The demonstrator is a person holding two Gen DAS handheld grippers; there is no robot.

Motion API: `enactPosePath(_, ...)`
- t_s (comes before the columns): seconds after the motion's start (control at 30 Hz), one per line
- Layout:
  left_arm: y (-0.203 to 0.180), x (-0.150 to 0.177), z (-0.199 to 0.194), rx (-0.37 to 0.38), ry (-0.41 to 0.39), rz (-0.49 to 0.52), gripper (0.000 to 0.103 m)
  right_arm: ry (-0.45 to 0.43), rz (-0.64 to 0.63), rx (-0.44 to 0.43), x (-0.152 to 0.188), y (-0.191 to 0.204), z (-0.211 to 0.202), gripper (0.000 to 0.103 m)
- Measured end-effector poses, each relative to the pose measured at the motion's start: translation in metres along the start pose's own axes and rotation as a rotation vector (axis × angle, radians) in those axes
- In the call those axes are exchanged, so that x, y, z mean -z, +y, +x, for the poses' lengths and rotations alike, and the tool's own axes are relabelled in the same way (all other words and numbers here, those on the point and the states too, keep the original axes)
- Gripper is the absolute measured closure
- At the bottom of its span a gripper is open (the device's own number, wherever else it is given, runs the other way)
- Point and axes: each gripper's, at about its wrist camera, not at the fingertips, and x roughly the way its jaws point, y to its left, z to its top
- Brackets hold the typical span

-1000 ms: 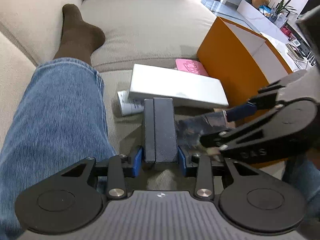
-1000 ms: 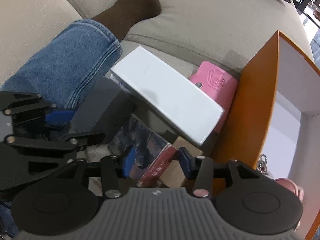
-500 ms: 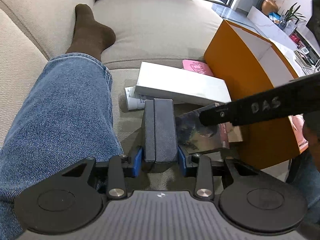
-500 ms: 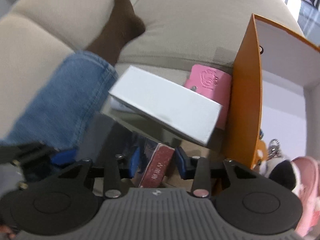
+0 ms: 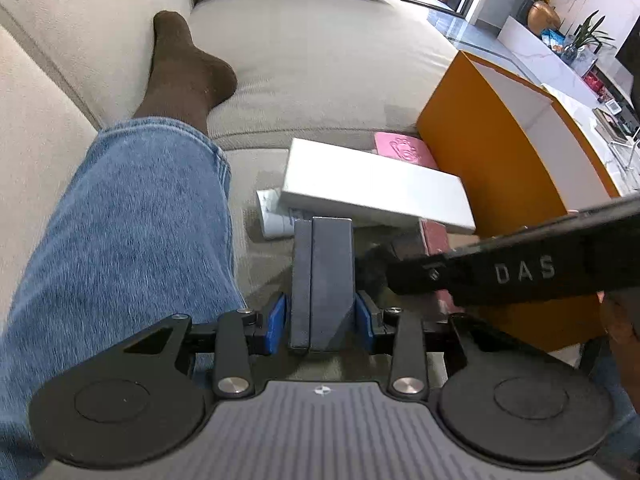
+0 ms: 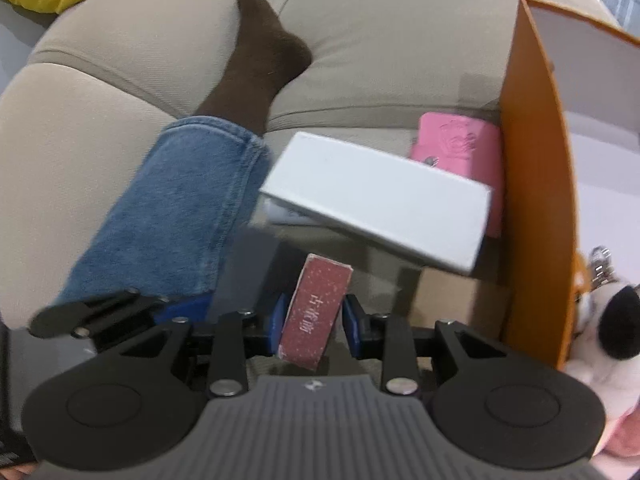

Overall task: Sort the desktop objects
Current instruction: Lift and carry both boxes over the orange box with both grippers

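Here, line by line:
Dark case (image 5: 322, 280): lower middle of the left wrist view, standing on edge between the blue pads, its long axis running up the frame away from the camera; a seam splits it lengthwise.
Left claw (image 5: 321, 318): clenched on the dark case, a pad pressed to each side.
Red box (image 6: 316, 312): lower middle of the right wrist view, narrow speckled face with pale characters turned to the camera, long axis running up the frame and leaning slightly right.
Right claw (image 6: 313, 324): closing, with the red box between its jaws; the left pad touches the box, and a thin gap seems to remain at the right pad.
White box (image 6: 376, 204): middle of the frame, long axis slanting from upper left down to lower right, lying over other items.
Pink pouch (image 6: 460, 152): behind the white box, against the orange wall.
Orange box (image 6: 536, 184): right side, open, white inside; a plush toy (image 6: 604, 332) and a metal piece show in it.
Sofa (image 5: 320, 60): beige cushions under everything.
Person's leg (image 5: 132, 232): jeans and a brown sock, left of the items.
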Motion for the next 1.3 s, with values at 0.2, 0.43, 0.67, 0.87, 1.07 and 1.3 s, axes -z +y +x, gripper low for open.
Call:
enactPosePath(0.2,-0.002,-0.004,0.004,-0.001,0.017,0.003,0.064,-0.008,-0.008,-0.013,-0.001,-0.008,-0.005,0.076)
enactPosePath(0.43,-0.008,-0.006,-0.036,0.001,-0.061,-0.018,0.064,-0.057,-0.059,-0.057,0.005,-0.007,-0.032,0.079)
enactPosePath(0.67,-0.043,-0.024,-0.087,0.064,-0.164,0.027,0.064,-0.196,-0.092,-0.094,0.015,-0.018,-0.1,0.079)
enactPosePath(0.87,-0.086,-0.056,-0.092,0.178,-0.18,0.045,0.064,-0.343,-0.059,-0.047,0.019,-0.057,-0.167,0.079)
enactPosePath(1.07,-0.146,-0.091,-0.053,0.249,-0.113,0.092,0.064,-0.409,0.005,0.083,0.016,-0.113,-0.198,0.079)
enactPosePath(1.3,-0.191,-0.121,0.02,0.245,0.009,0.09,0.064,-0.341,0.069,0.223,0.0,-0.182,-0.161,0.079)
